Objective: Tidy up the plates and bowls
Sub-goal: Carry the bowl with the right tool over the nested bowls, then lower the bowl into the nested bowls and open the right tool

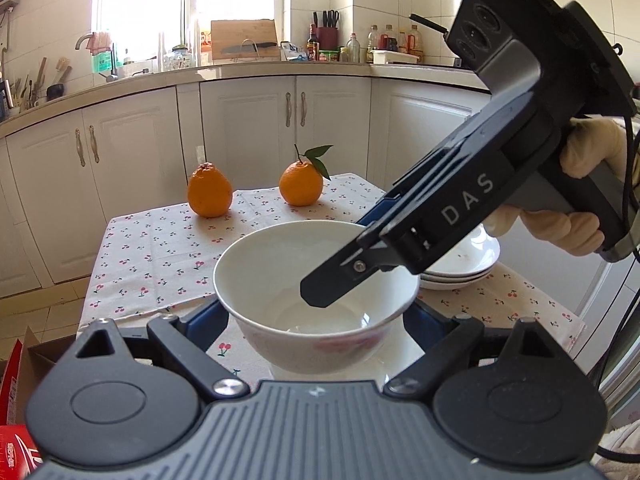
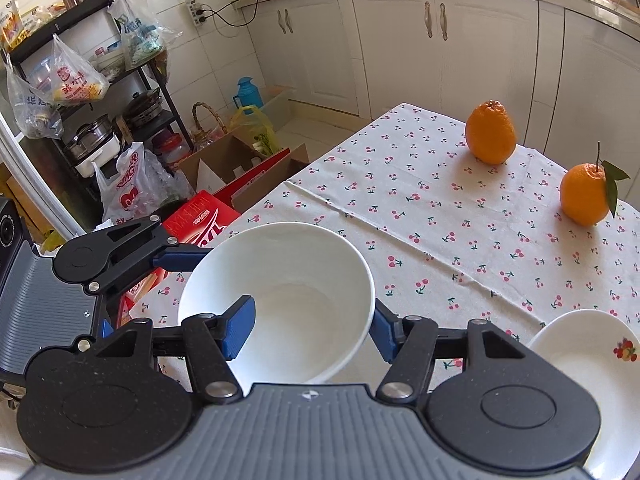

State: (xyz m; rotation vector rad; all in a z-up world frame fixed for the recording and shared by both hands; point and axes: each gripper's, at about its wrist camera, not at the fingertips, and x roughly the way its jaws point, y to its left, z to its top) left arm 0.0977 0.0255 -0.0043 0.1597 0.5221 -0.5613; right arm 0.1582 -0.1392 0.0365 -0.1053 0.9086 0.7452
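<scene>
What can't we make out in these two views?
Left gripper contact: in the left wrist view the bowl covers its pad faces, so pressing or just flanking is unclear.
Under the bowl: in the left wrist view the gripper body cuts off the base, so lifted or resting is unclear.
Plates: the right gripper covers most of the stack in the left wrist view; the frame edge cuts it in the right wrist view.
Counter bottles: labels too small.

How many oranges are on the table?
2: one orange toward the far left of the tablecloth, one leafy orange to its right. None seem hidden.
</scene>
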